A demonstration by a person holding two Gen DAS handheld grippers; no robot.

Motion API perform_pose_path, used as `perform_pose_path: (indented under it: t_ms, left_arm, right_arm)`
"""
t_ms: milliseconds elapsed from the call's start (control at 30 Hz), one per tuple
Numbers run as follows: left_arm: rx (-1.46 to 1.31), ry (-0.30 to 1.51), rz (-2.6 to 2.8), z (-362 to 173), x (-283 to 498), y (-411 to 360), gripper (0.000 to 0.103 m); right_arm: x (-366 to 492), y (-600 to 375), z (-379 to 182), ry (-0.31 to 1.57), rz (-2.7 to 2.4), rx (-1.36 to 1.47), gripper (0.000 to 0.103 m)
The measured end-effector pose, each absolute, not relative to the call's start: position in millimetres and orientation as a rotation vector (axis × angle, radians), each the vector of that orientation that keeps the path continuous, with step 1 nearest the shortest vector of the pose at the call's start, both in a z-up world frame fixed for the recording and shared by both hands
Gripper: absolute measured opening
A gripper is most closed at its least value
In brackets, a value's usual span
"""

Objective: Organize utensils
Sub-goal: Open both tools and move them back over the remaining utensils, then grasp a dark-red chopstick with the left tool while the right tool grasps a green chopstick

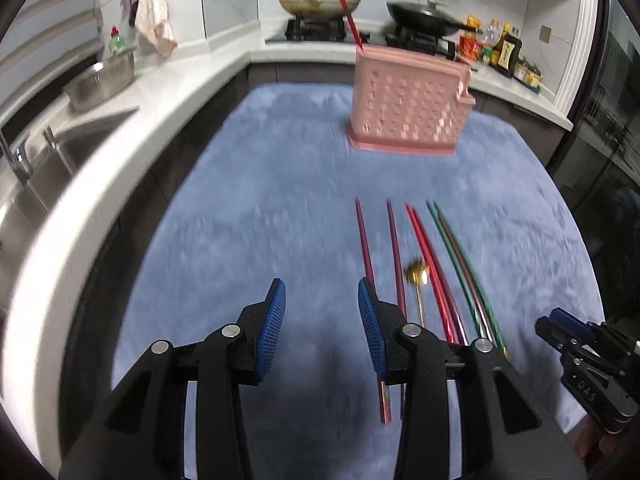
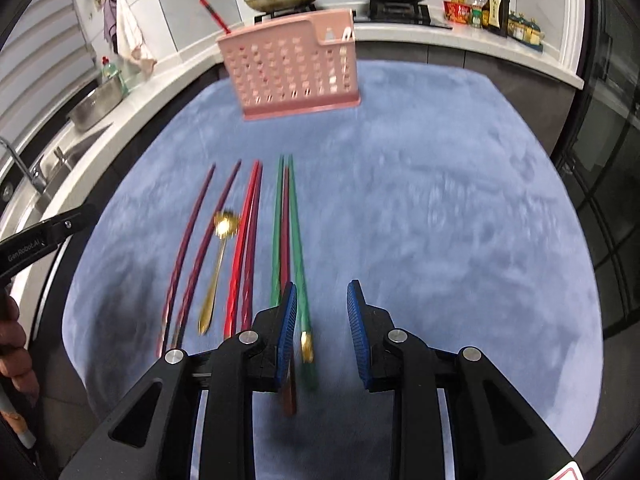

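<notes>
Blue cloth covers the worktop (image 1: pixel 260 200), with loose utensils near and a pink caddy (image 1: pixel 404 108) far.

From the left: the left gripper (image 1: pixel 322 320) hangs above bare cloth, its fingers (image 1: pixel 276 312) released and empty, just left of two dark purple chopsticks (image 1: pixel 364 248). Next lies a gold spoon (image 2: pixel 218 256), then a red pair (image 2: pixel 246 240) lying close together, then green chopsticks (image 2: pixel 296 232) with a dark red one between them. The right gripper (image 2: pixel 322 328) hovers over the near ends of that green group, fingers (image 2: pixel 288 320) spread apart and holding nothing. In the pink caddy at the far side, one red chopstick (image 2: pixel 214 16) stands tilted left.
</notes>
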State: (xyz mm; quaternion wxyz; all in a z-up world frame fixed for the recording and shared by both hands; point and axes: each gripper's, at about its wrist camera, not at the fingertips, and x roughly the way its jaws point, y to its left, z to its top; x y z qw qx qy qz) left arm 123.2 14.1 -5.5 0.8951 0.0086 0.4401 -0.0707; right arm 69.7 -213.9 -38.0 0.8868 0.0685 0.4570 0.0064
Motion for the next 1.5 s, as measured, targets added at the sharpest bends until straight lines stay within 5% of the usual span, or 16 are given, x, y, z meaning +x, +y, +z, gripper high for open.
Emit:
perform_pose_path:
  t_ms: [467, 1033, 1500]
  left_arm:
    - [0.020, 1.020, -0.166, -53, 101, 9, 0.042]
    - [0.015, 1.075, -0.189, -70, 97, 2, 0.042]
    - [-0.020, 1.132, -0.235, -84, 97, -8, 0.045]
  right_arm:
    - [60, -207, -71, 1.010, 0.023, 0.151, 0.025]
    - [62, -208, -87, 1.032, 0.032, 0.158, 0.008]
    - [56, -224, -86, 1.033, -0.003, 0.193, 0.008]
